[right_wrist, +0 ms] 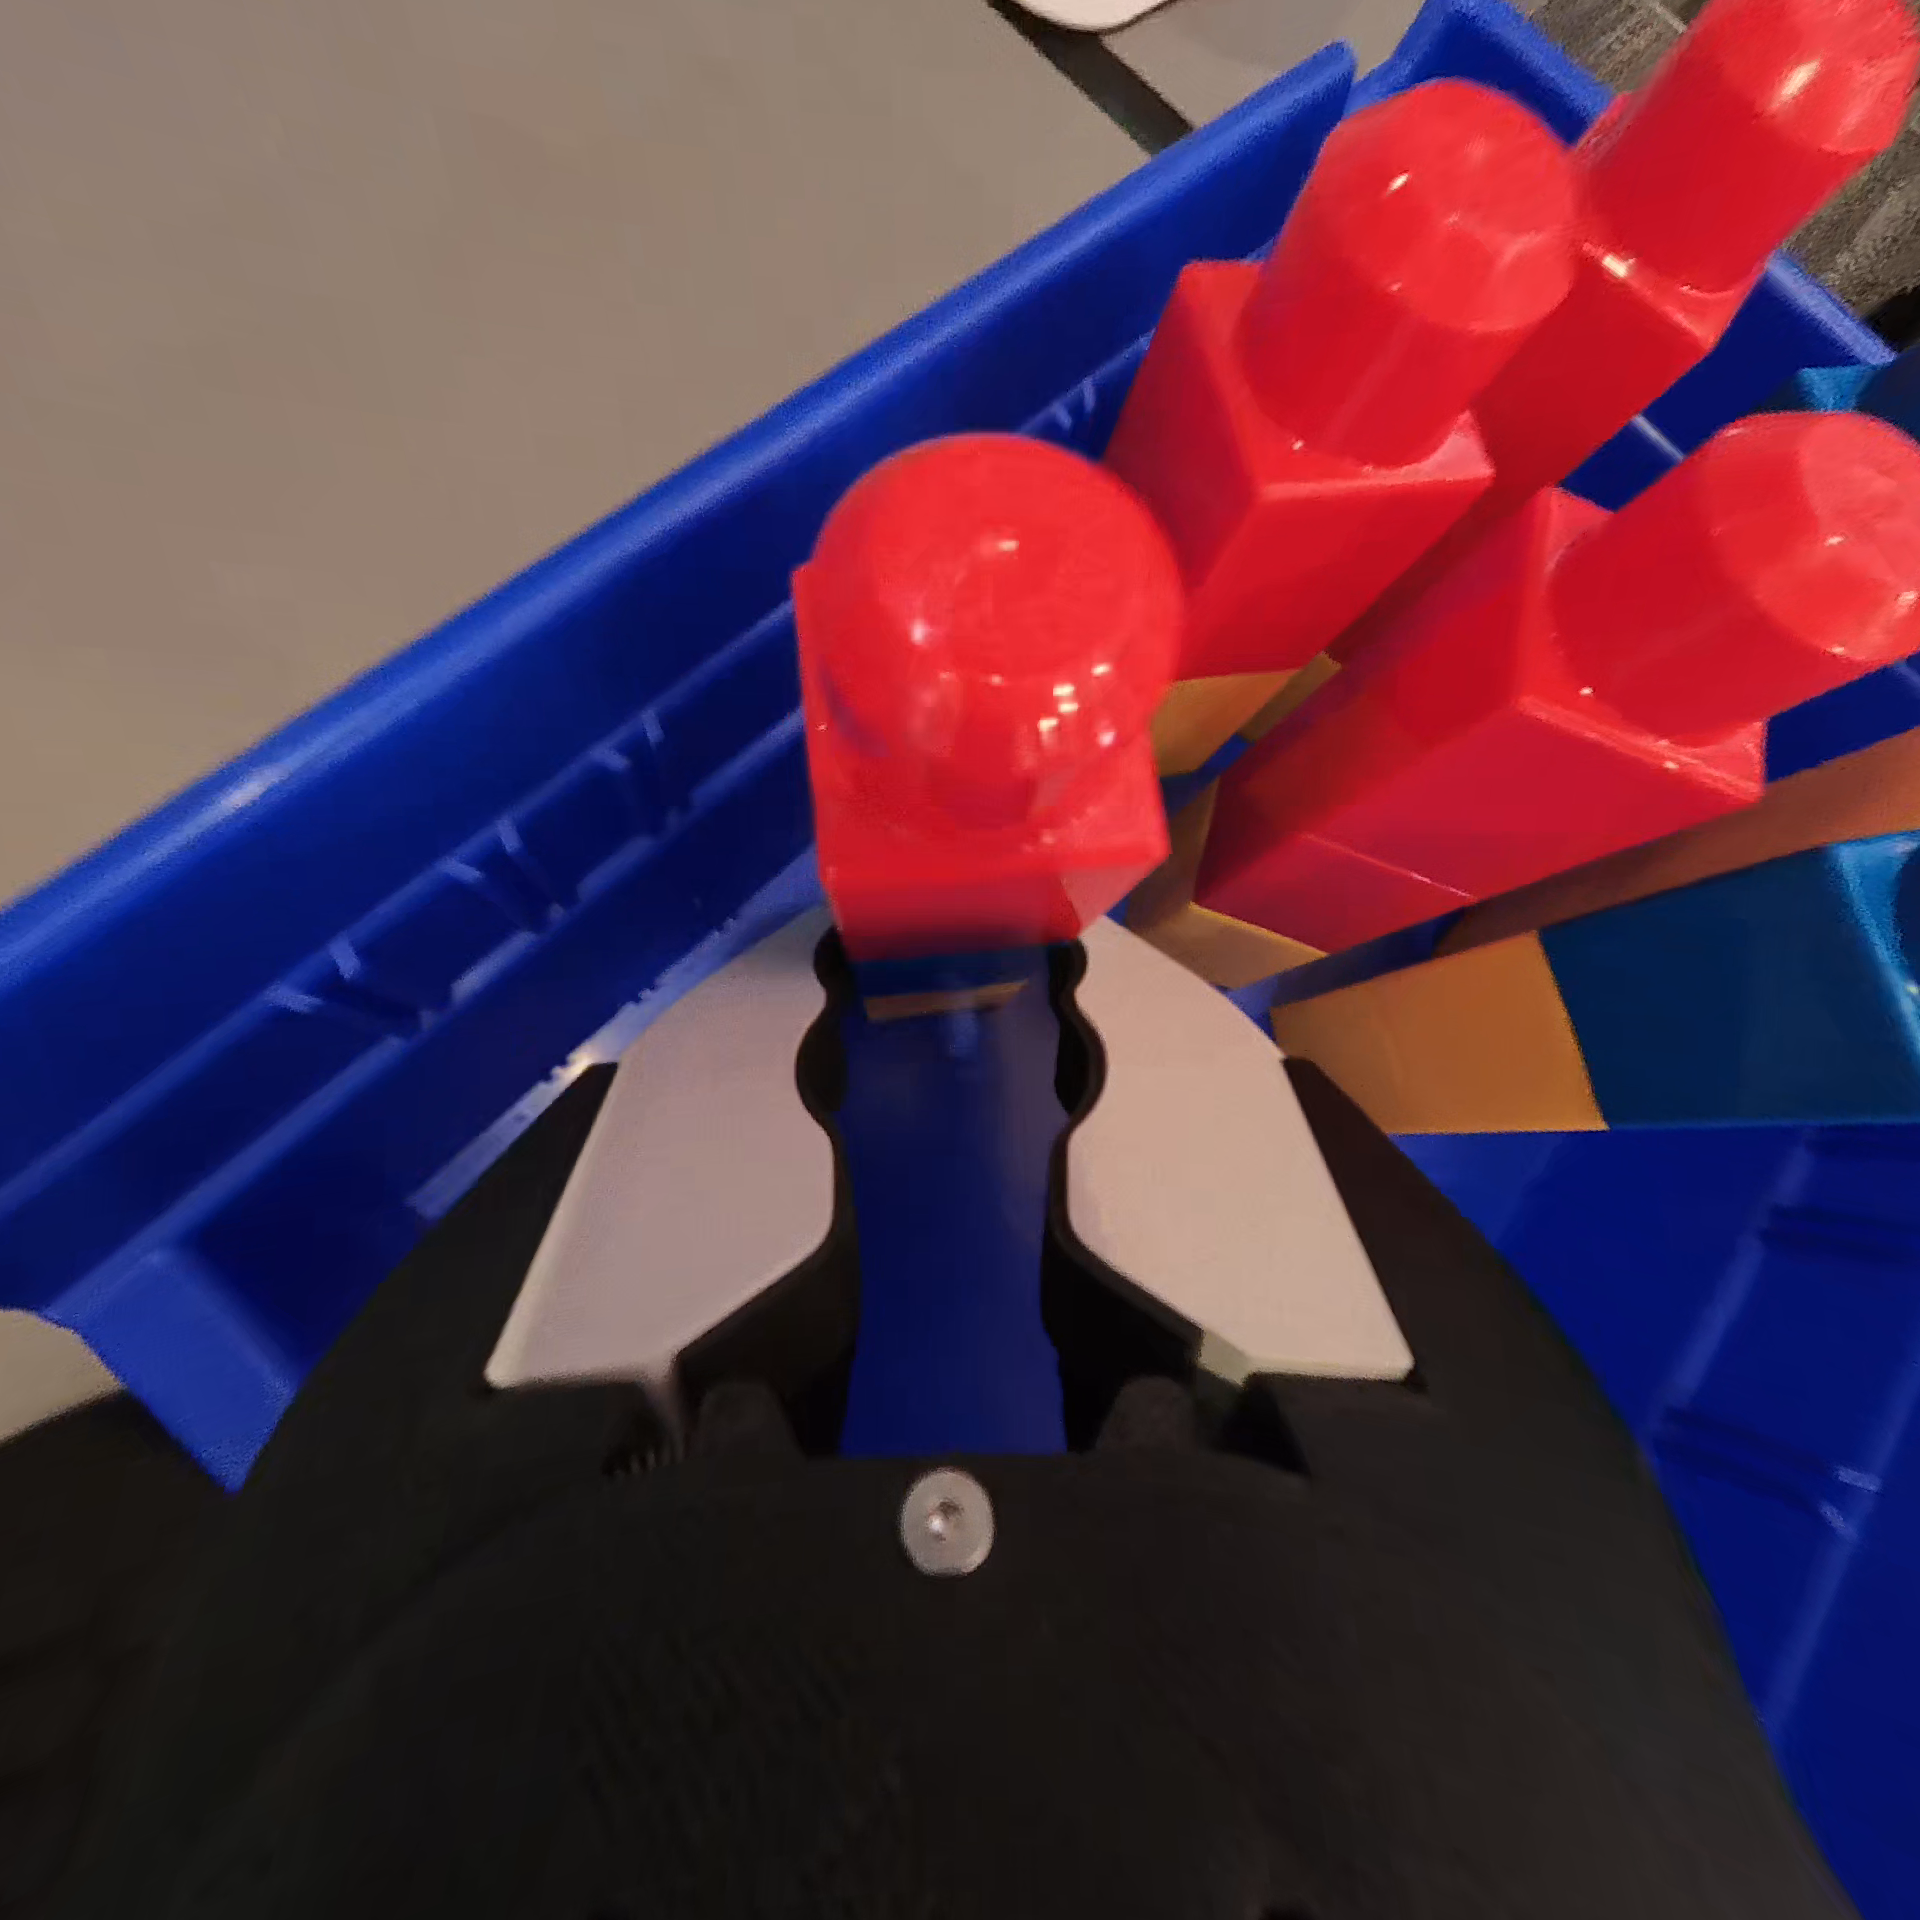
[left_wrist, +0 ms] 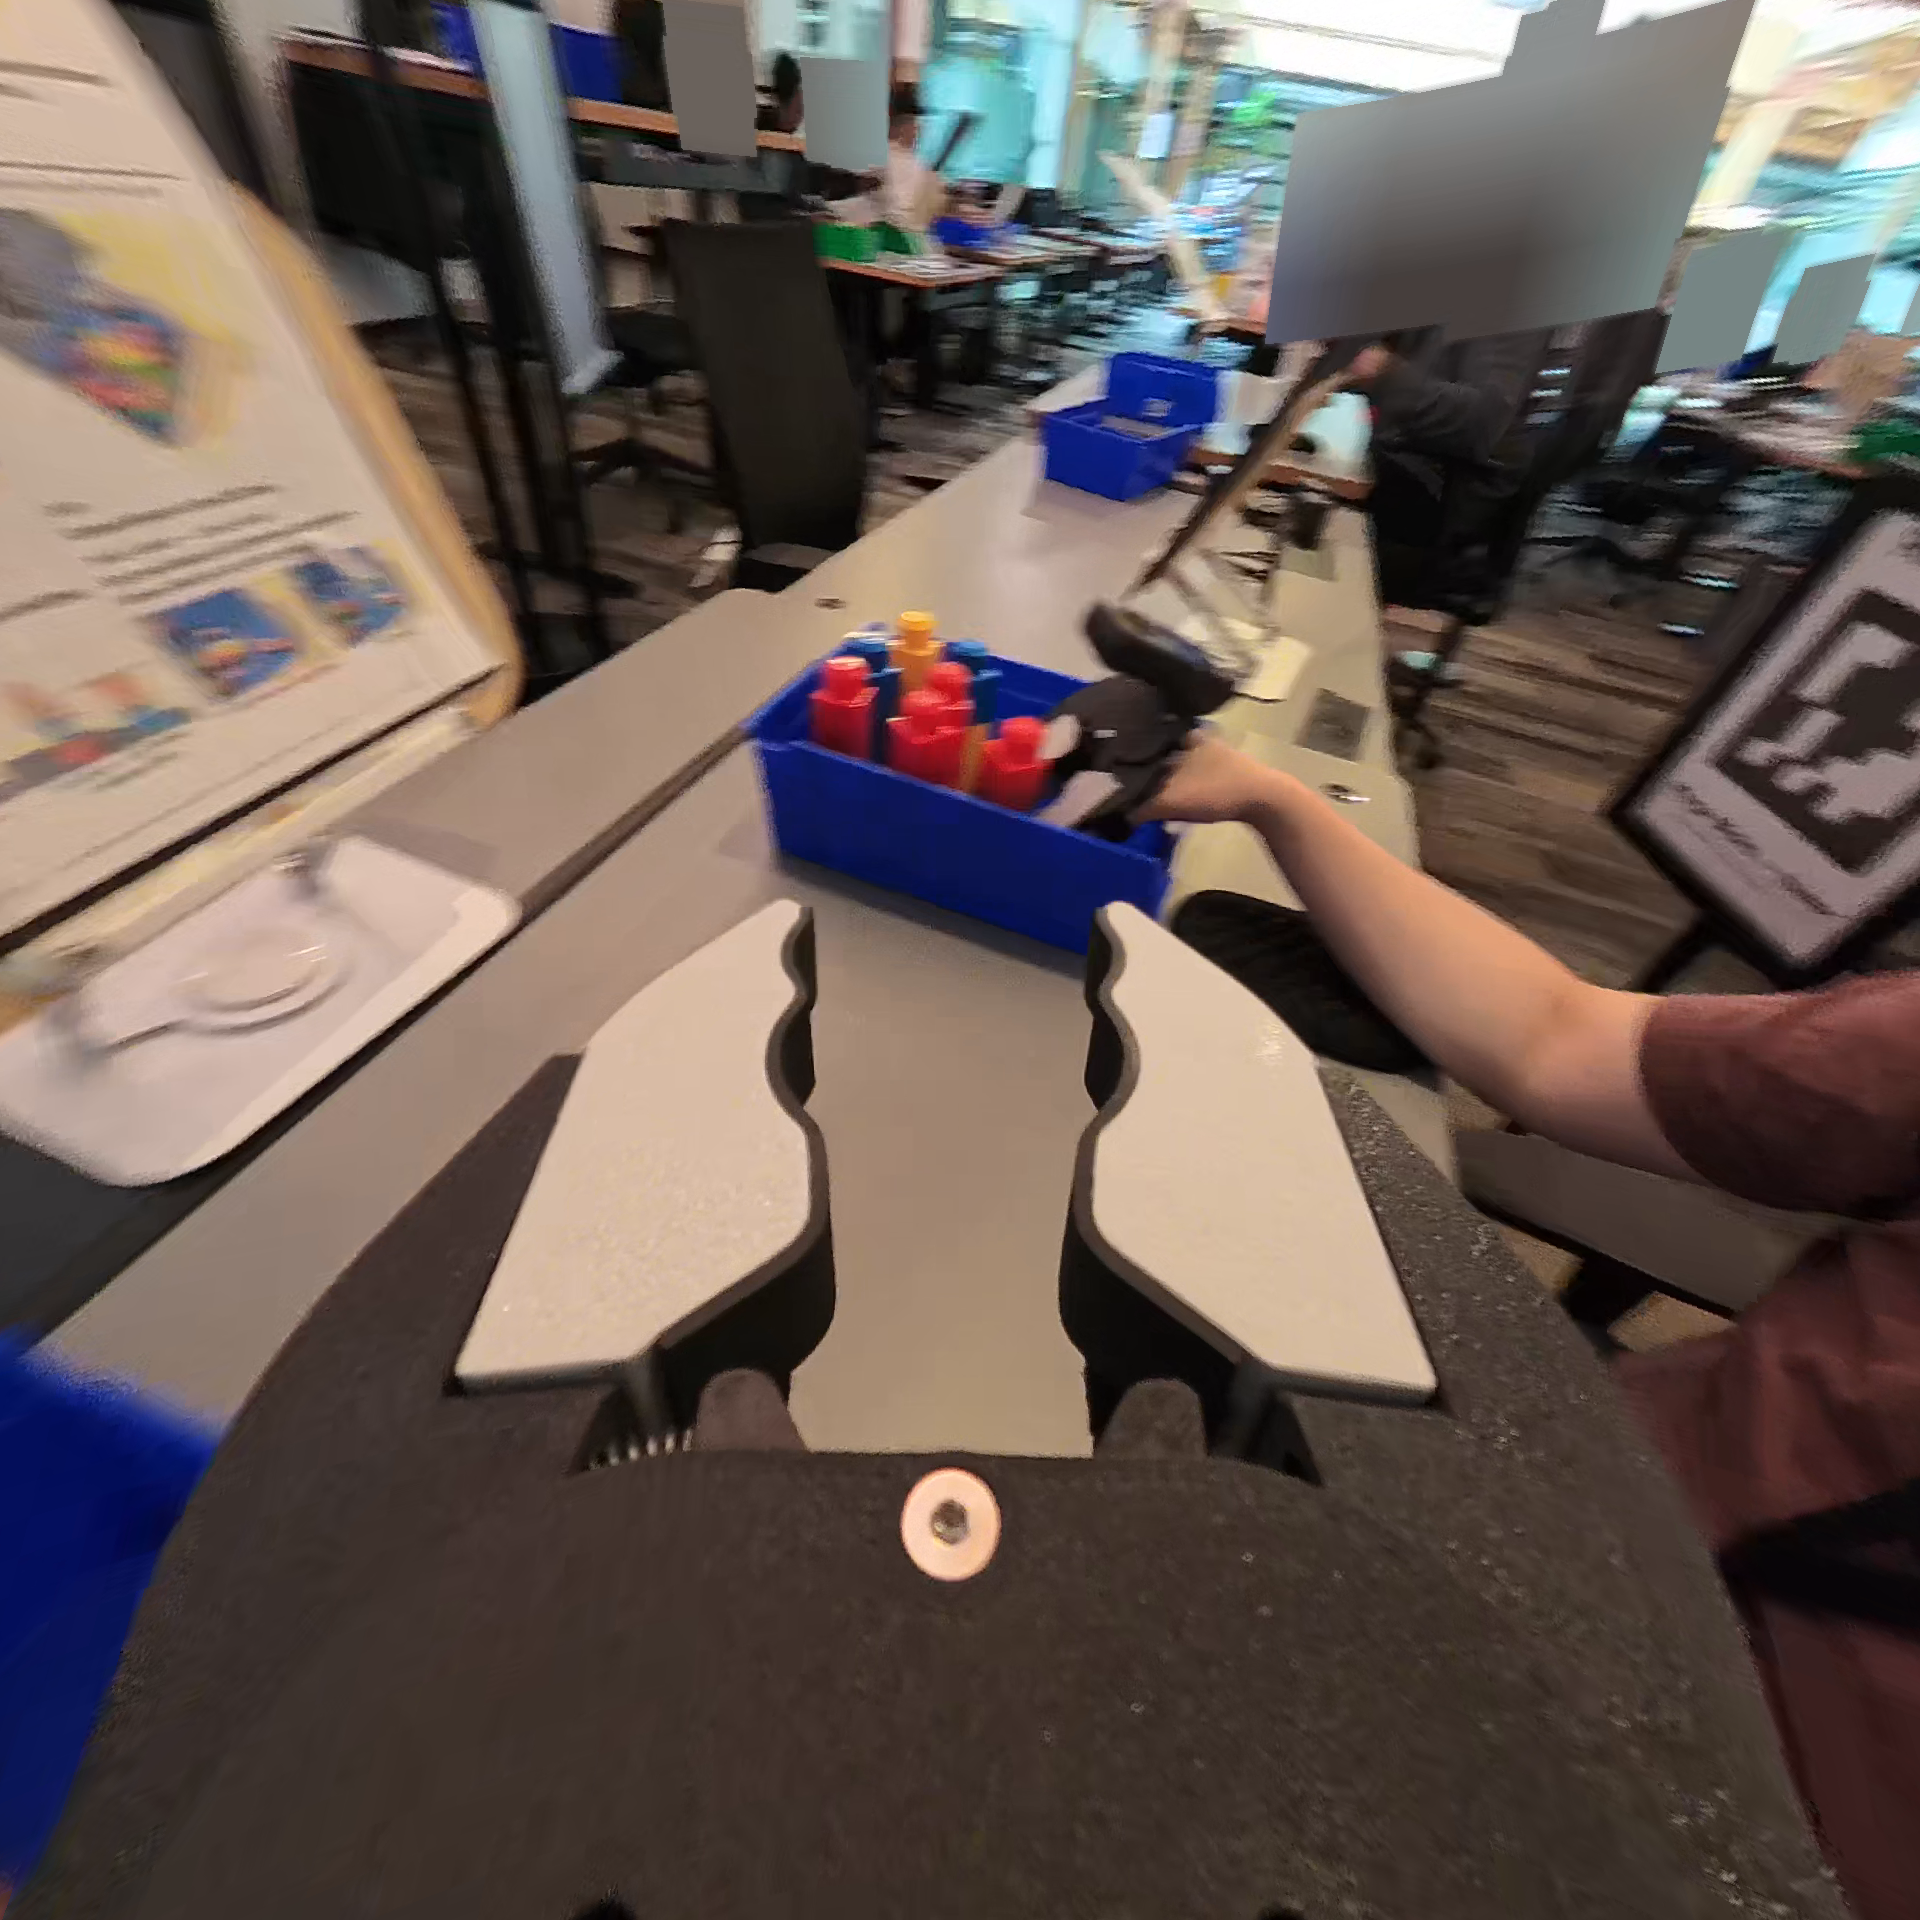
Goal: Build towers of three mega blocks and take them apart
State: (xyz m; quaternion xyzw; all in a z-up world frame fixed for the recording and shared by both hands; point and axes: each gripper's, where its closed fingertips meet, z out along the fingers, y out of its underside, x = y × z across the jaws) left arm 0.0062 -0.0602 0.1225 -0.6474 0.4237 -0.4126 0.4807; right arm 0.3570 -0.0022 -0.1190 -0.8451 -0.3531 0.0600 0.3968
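— Where's the tower?

— In the blue bin (left_wrist: 935,831), at its right end. My right gripper (right_wrist: 951,977) has its fingertips closed on the red-topped tower (right_wrist: 977,727), low on the stack.

— And the left?

— My left gripper (left_wrist: 948,966) hangs wide open and bare over the grey table (left_wrist: 623,831), nearer than the bin.

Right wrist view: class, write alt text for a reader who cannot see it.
The right claw reaches into a blue bin and grips a tower topped by a red block, its fingers on the blue block beneath. More red-topped towers lean behind it, with orange and blue blocks below; the bin sits on a grey table.
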